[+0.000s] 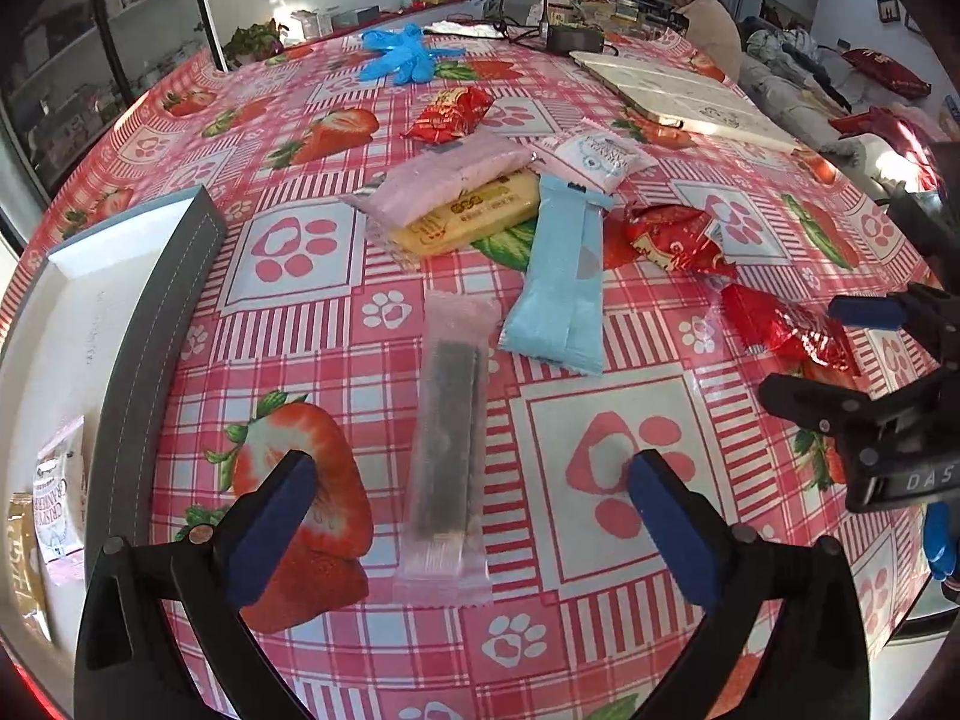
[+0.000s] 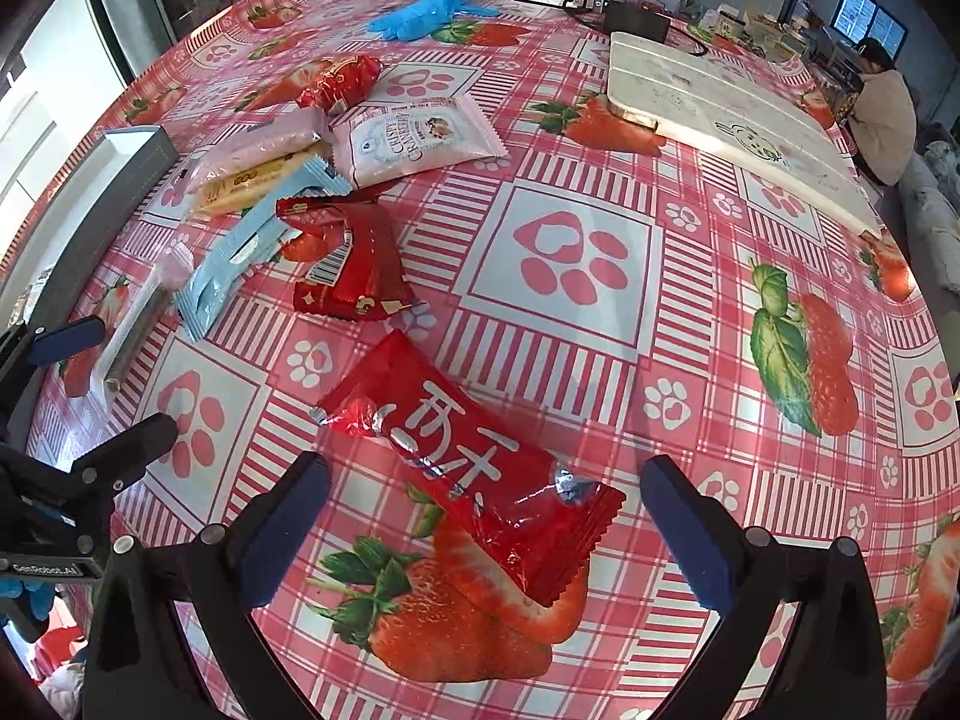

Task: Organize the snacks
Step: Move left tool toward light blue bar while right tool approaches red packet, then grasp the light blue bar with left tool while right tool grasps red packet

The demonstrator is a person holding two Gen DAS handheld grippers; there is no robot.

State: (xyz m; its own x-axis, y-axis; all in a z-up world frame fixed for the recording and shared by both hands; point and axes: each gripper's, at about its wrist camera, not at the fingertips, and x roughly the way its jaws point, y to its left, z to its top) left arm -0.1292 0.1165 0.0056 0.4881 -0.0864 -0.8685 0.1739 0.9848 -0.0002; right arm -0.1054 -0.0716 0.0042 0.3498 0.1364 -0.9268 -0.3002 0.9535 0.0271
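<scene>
My left hand-held gripper hangs over the surface with its jaws spread wide, nothing pressed between the blue pads. A clear-wrapped dark snack bar lies flat on the cloth in the gap between them, running up the middle of the left wrist view, touched by neither pad. Just above and to the right of it lies a pale blue packet, and above that, in the centre of the frame, a pink packet rests on a yellow one, with a white-and-pink pouch beside them. Red wrappers sit to the right. At the left edge stands a grey-walled box with two packets already inside, at lower left.

My right hand-held gripper also stands open, its pads apart. A red packet with white characters lies slanted on the surface between them in the lower middle of the right wrist view, untouched. A second red packet lies above it, left of centre. Blue gloves lie at the top of the frame, and a white board at the upper right.
</scene>
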